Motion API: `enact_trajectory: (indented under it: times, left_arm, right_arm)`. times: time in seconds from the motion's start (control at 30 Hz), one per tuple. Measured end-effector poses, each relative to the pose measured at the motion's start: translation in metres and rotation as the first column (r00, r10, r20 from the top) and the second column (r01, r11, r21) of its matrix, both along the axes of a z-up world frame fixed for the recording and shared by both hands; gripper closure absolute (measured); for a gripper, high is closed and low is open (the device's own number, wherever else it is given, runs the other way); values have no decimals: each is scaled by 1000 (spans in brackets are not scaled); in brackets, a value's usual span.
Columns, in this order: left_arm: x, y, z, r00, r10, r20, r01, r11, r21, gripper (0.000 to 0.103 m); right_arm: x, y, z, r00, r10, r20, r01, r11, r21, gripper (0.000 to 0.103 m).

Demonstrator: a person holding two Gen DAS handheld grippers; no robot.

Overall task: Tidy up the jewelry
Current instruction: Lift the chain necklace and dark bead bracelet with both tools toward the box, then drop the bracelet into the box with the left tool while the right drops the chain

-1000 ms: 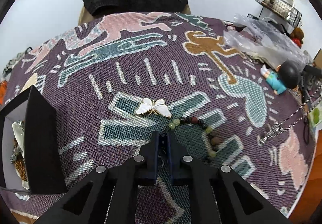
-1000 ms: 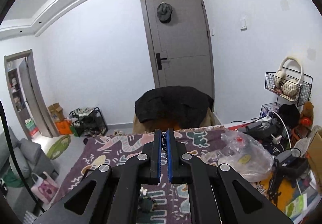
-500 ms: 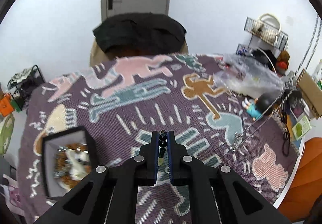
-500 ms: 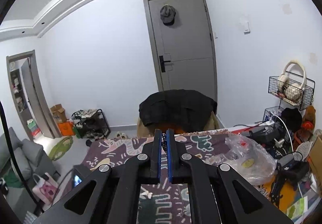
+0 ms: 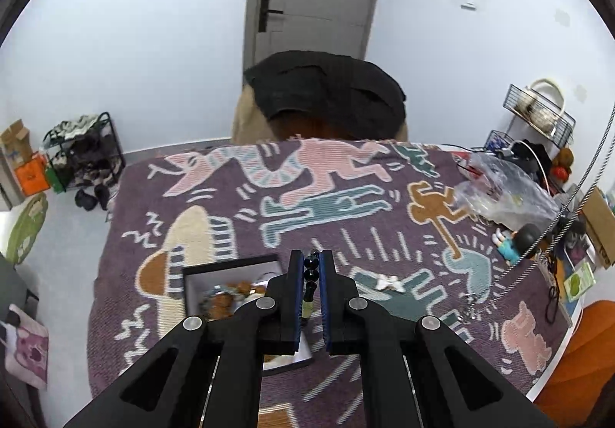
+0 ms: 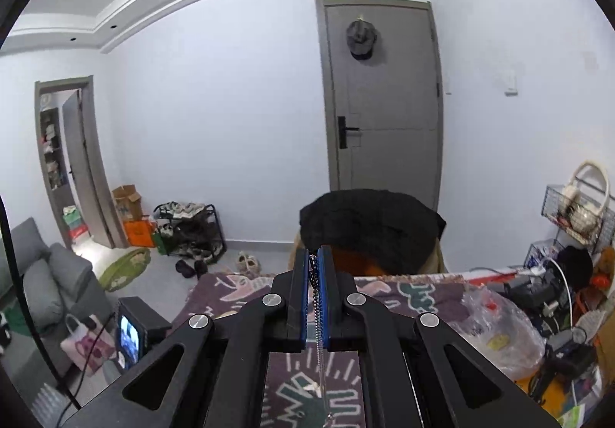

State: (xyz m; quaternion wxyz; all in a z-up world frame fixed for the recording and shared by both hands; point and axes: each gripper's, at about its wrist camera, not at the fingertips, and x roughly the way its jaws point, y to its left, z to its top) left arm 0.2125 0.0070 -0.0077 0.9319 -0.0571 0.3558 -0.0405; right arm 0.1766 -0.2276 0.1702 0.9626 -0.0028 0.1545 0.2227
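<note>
My left gripper (image 5: 311, 257) is shut on a beaded bracelet (image 5: 309, 276), dark and pale green beads hanging between the fingers, high above the open black jewelry box (image 5: 230, 266) that holds several pieces. A white butterfly brooch (image 5: 389, 282) lies on the patterned cloth right of the box. My right gripper (image 6: 316, 251) is shut on a silver chain necklace (image 6: 319, 343) that hangs down between its fingers. In the left wrist view the chain (image 5: 538, 243) slants in from the upper right, its lower end touching the cloth.
The purple patterned cloth (image 5: 346, 197) covers a round table. A clear plastic bag (image 5: 499, 193), a small figurine (image 5: 515, 239) and cables crowd the right edge. A chair draped in black cloth (image 5: 326, 97) stands behind the table.
My left gripper lifted the beaded bracelet off the cloth and rose high, moving left over the box. The right gripper rose slightly, still holding the chain.
</note>
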Motion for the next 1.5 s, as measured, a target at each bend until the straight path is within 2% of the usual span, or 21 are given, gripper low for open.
enact_trajectory:
  times: [0.2,0.33,0.37,0.43,0.5,0.57,0.97,1.23,1.5]
  left_arm:
    - [-1,22,-10,999,32,-22,-33,999,-22,95]
    - [-1,33,-14,998,56,-35,-57,998,-22,93]
    - [-2,37,-15,997,63,-43,-64,998,-27,90]
    - [-6,45,-16,996,79,-41,-81,996,-40,75]
    - [-13,54,-14,994,106,-14,-107,993,-42,47]
    - [-24,63,-11,990,136,26,-135,990,-37,39]
    - [-57,106,-15,978,203,50,-200,977,-69,39]
    - [-63,119,-23,975,220,44,-215,972,-89,39]
    - [-67,121,-21,974,223,52,-217,971,-101,39]
  right_arm:
    - [-5,38,14,999,37,22,-36,998,-45,98]
    - [-5,53,20,998,62,13,-62,997,-39,98]
    - [-4,57,21,998,68,9,-68,997,-35,98]
    - [-4,68,21,997,77,3,-77,996,-34,98]
    - [-1,78,20,996,85,-5,-85,996,-34,98]
    - [2,86,18,996,93,-18,-94,995,-31,98]
    - [12,138,4,988,144,-64,-146,989,-36,98]
    - [10,175,-4,979,185,-86,-189,981,-40,98]
    - [12,189,-5,972,210,-104,-213,977,-19,98]
